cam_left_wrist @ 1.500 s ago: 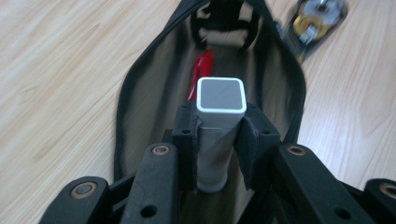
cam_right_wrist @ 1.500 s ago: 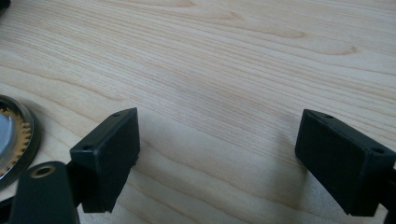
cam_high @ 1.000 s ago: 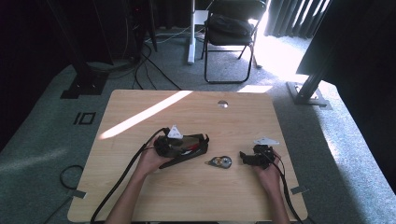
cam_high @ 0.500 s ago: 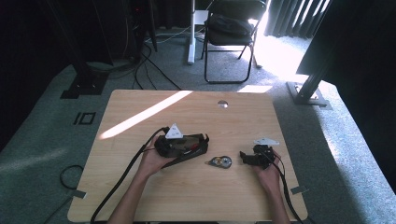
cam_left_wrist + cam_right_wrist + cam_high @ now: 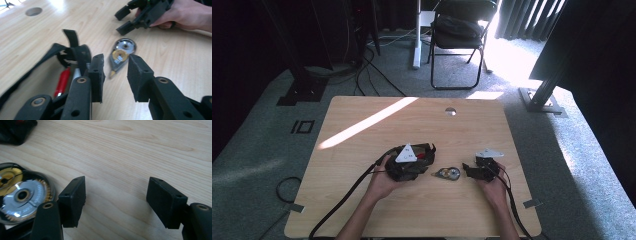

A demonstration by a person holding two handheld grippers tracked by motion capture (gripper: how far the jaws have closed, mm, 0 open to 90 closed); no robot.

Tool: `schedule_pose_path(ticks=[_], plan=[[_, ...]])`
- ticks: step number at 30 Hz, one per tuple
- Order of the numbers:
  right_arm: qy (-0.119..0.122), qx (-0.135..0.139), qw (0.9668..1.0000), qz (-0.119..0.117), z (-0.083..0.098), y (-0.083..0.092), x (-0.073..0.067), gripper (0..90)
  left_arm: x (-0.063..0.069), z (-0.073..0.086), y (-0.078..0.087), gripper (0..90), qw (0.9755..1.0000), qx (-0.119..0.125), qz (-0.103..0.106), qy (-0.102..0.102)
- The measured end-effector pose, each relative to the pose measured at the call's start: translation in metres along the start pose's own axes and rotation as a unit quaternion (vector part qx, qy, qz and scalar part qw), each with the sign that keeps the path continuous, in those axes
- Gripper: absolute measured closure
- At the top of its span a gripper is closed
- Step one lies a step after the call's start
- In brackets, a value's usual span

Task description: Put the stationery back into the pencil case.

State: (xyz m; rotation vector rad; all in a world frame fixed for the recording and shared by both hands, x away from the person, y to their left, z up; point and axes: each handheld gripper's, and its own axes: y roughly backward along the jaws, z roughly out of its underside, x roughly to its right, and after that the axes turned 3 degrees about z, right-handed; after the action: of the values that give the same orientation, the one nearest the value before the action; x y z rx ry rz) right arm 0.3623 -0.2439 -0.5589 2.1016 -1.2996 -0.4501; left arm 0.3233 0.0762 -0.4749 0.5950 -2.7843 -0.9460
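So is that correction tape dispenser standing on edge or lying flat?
Lying flat: the correction tape dispenser rests on its broad side on the table, its round reels facing up.

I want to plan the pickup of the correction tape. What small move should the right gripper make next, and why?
Probably slide the right gripper toward the correction tape. Its jaws have just been closing with only bare table between them, and the tape lies outside one jaw, not in the gap.

- My pale wooden table [image 5: 362, 210] stands on grey carpet [image 5: 257, 150], a sunlit stripe crossing it.
- Beyond it, a black folding chair [image 5: 457, 30] (brightly backlit) sits beside dark curtains [image 5: 522, 20].
- Black cables [image 5: 372, 65] trail across the carpet.
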Motion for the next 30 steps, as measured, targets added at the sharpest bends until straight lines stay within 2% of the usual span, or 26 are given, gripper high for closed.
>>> schedule_pose_path(ticks=[6, 12, 15, 17, 21, 26, 30], plan=[[0.020, -0.001, 0.9996, -0.021, 0.000, 0.001, -0.007, 32.8, 0.010, 0.007, -0.016, 68.0, 0.9997, -0.019, 0.016, -0.001], [0.040, -0.004, 0.9983, -0.042, 0.001, 0.004, -0.013, 34.0, 0.016, 0.015, -0.031, 68.9, 0.9991, -0.039, 0.019, -0.002], [0.068, -0.009, 0.9956, -0.064, 0.001, 0.007, -0.017, 34.6, 0.015, 0.017, -0.032, 69.0, 0.9990, -0.042, 0.017, -0.001], [0.087, -0.005, 0.9922, -0.089, 0.002, 0.009, -0.020, 35.0, 0.014, 0.019, -0.033, 69.3, 0.9989, -0.045, 0.015, 0.001], [0.096, 0.011, 0.9919, -0.082, -0.001, 0.012, -0.025, 37.0, 0.011, 0.024, -0.032, 69.3, 0.9987, -0.050, 0.008, 0.006], [0.080, 0.005, 0.9957, -0.045, -0.005, 0.007, -0.026, 38.9, 0.011, 0.028, -0.035, 68.9, 0.9982, -0.058, 0.007, 0.010], [0.087, -0.001, 0.9947, -0.056, -0.006, 0.001, -0.031, 39.8, 0.010, 0.030, -0.038, 67.7, 0.9979, -0.064, 0.005, 0.010]])
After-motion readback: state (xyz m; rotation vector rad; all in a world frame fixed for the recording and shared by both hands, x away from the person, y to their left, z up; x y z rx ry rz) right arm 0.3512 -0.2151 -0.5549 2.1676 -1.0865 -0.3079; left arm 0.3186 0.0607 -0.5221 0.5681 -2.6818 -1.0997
